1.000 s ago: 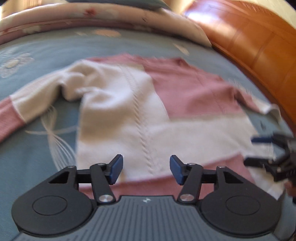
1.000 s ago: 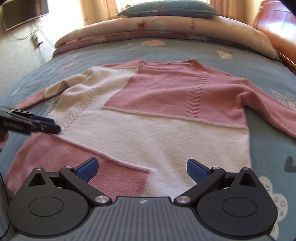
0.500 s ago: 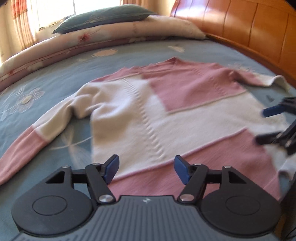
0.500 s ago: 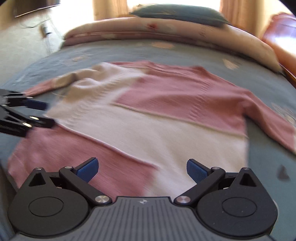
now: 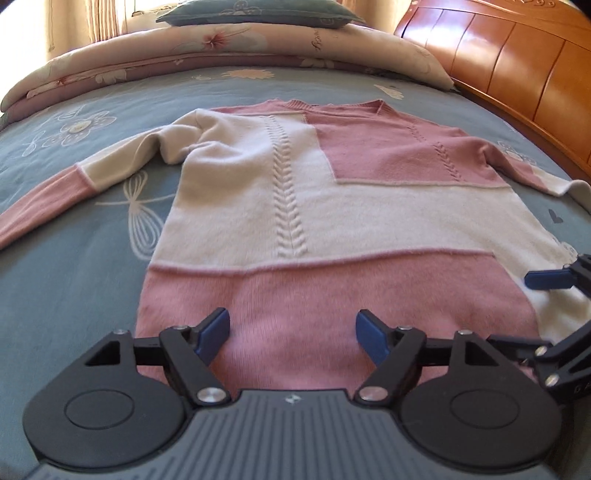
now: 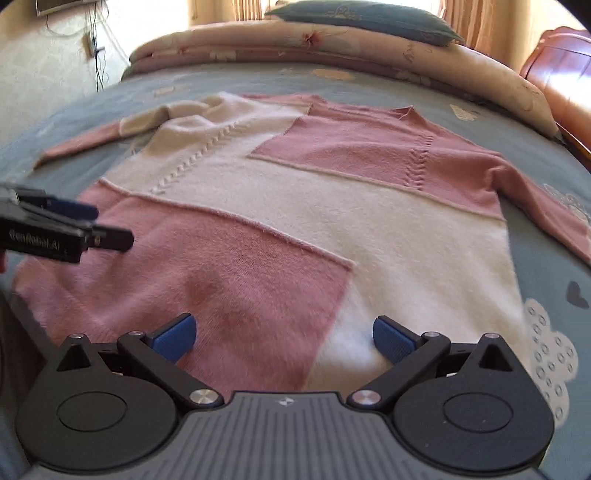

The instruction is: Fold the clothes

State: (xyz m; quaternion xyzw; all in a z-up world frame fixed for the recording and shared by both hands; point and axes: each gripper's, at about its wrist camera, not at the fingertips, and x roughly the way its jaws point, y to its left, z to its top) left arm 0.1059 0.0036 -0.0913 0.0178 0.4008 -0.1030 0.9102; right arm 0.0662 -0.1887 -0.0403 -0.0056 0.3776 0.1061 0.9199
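Both grippers have swung across the bed since the earlier frames, so the whole sweater [image 5: 332, 206] now sits squarely ahead of each camera instead of skewed to one side, and the left gripper [image 5: 291, 334] has its pads further apart than before

That left gripper hovers just over the pink hem band at the sweater's near left corner, its jaws opening, with nothing pinched between them; the knit lies under the gap untouched. The right gripper [image 6: 282, 334] hangs over the hem where pink meets cream, its jaws standing wide and empty too. Each shows at the edge of the other's view, so they sit side by side along the near edge of the bed, probably to take the hem at two points and keep the fold even.

The sweater lies front up and flat on the blue floral bedspread [image 5: 74, 258], hem toward the near edge of the bed, neckline toward the rolled quilt [image 5: 221, 48] and the pillow [image 5: 255, 13] along the far edge. Its body looks smoothed out, which suits a first fold. One sleeve trails toward the bed's left edge with a bunched crease at the shoulder; the other runs toward the wooden bed frame [image 5: 517, 62] on the right, and its cuff passes out of sight.

No fold looks started. My guess is that the sleeves need bringing in across the body, or the hem needs lifting toward the neckline, and wide jaws fit a soft, thick knit that would otherwise be pushed ahead of the pads
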